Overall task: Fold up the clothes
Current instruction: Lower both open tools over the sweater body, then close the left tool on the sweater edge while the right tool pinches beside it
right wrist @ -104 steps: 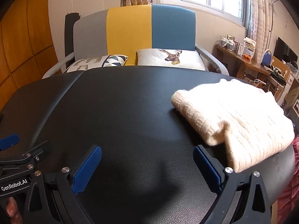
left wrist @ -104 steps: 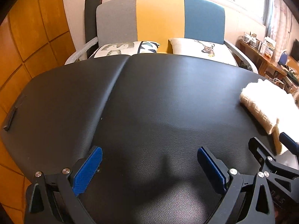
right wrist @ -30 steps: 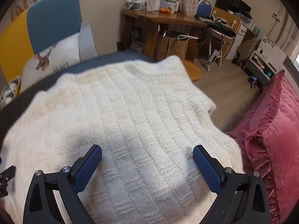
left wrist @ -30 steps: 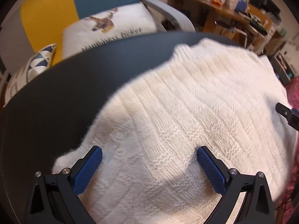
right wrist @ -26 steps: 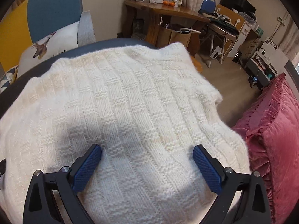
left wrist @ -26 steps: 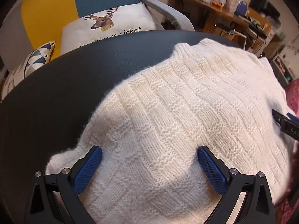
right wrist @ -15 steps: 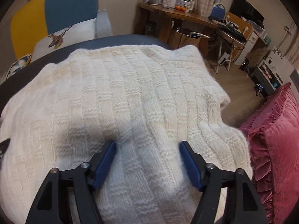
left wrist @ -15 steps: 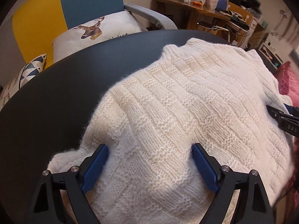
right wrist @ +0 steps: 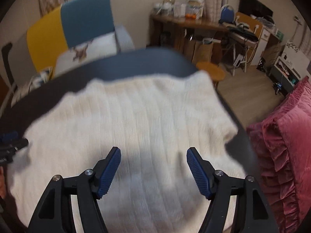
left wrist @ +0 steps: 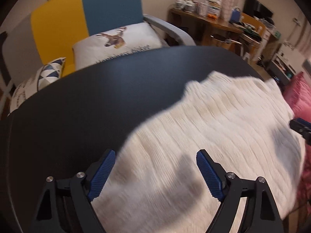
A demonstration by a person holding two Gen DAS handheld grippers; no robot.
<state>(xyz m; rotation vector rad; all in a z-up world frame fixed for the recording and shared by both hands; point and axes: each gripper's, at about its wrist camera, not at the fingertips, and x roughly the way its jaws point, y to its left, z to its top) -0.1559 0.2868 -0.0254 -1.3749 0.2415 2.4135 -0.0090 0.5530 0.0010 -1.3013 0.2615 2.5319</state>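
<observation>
A cream knitted sweater point(left wrist: 213, 120) lies folded on the black padded table point(left wrist: 87, 106), blurred by motion. My left gripper point(left wrist: 155, 155) is shut on a raised bunch of it near its left edge, blue pads pressed into the knit. My right gripper point(right wrist: 153, 151) grips a bunch of the sweater point(right wrist: 136, 106) further right; its jaws are opening slightly with the knit still between the pads. Each gripper's tip shows in the other's view: the right gripper point(left wrist: 300, 125) at the right edge, the left gripper point(right wrist: 9, 141) at the left edge.
Behind the table point(right wrist: 136, 62) stands a yellow and blue sofa point(left wrist: 87, 19) with a deer cushion point(left wrist: 116, 40). A pink ruffled cushion point(right wrist: 281, 136) lies right of the table. A wooden stool point(right wrist: 210, 72) and a cluttered desk point(right wrist: 194, 23) stand beyond.
Both grippers narrowed onto bunches of the sweater, then pulled back and up with it. More bare table now shows beyond the sweater, and the picture is smeared by motion.
</observation>
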